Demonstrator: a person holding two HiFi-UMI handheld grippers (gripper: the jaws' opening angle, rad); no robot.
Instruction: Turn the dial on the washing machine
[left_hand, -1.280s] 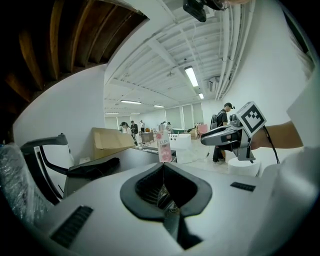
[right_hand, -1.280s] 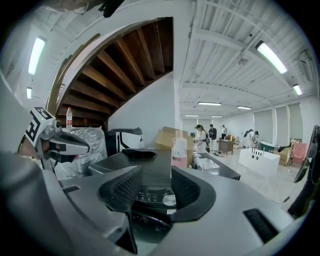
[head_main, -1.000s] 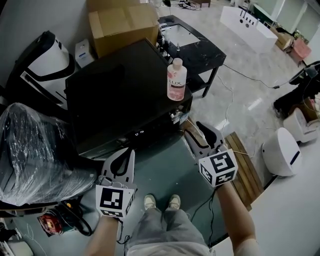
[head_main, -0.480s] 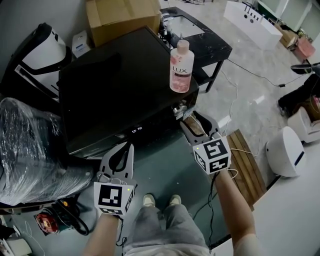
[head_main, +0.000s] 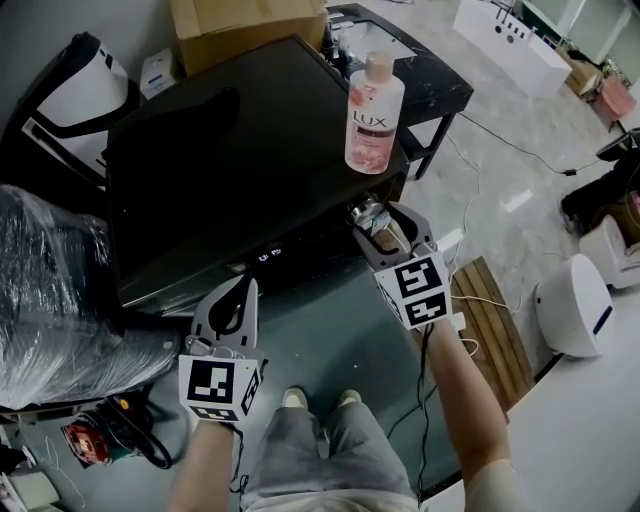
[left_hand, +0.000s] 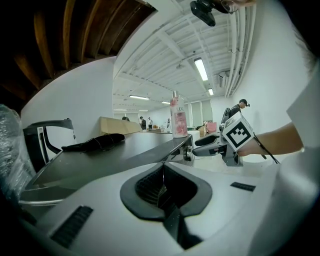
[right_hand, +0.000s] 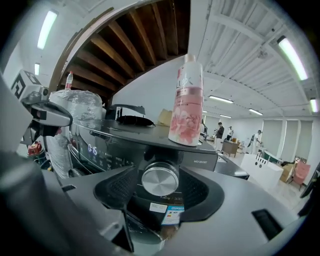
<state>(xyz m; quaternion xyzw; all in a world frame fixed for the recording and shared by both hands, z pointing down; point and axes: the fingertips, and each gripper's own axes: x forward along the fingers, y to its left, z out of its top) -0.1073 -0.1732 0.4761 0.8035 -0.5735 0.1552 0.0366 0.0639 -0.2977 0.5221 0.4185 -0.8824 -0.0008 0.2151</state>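
Left gripper (head_main: 238, 300) hangs before the washing machine (head_main: 230, 170), jaws together on nothing; at the panel's right end sits the dial (right_hand: 160, 178), rigid, smooth metal, probably slippery; right gripper (head_main: 383, 222) jaws, just opening wider, flank it without touching; best pinched squarely across its rim.

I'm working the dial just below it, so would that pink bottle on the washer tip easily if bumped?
Probably tippy: the pink bottle is tall and narrow, standing upright near the front corner of the washing machine. Its smooth plastic may also slide on that glossy top.
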